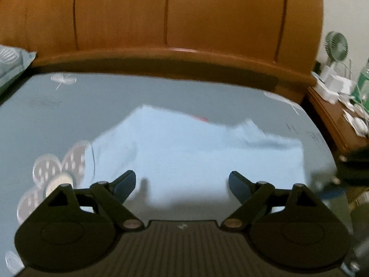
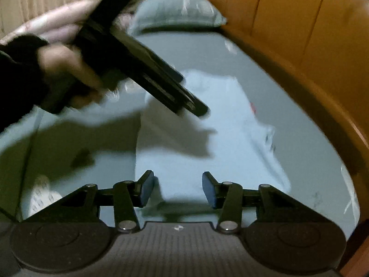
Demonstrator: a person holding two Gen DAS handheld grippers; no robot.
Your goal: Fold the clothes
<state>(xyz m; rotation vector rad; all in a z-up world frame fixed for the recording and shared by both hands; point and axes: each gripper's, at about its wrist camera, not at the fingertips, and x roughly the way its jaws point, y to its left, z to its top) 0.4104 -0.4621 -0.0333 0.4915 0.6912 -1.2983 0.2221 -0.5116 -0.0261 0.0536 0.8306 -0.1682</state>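
A light blue garment (image 1: 189, 152) lies spread flat on a grey-blue bedsheet (image 1: 46, 115), near the wooden headboard (image 1: 161, 18). A small red mark shows at its far edge; detail there is blurred.

Left gripper (image 1: 182, 184): jaws wide apart, nothing between the pads. It hangs over the near edge of the garment, pointing down at it. Contact with the cloth cannot be told from the left wrist view. In the right wrist view the same gripper (image 2: 198, 110) shows side-on, held by a hand (image 2: 66, 69) in a dark sleeve, above the garment, casting a shadow across it.

Right gripper (image 2: 178, 189): jaws about half open, nothing gripped. Garment lies below and ahead of the pads.

A pillow (image 2: 177, 11) sits at the head of the bed. A small fan (image 1: 335, 43) stands on the bedside table (image 1: 334, 115).
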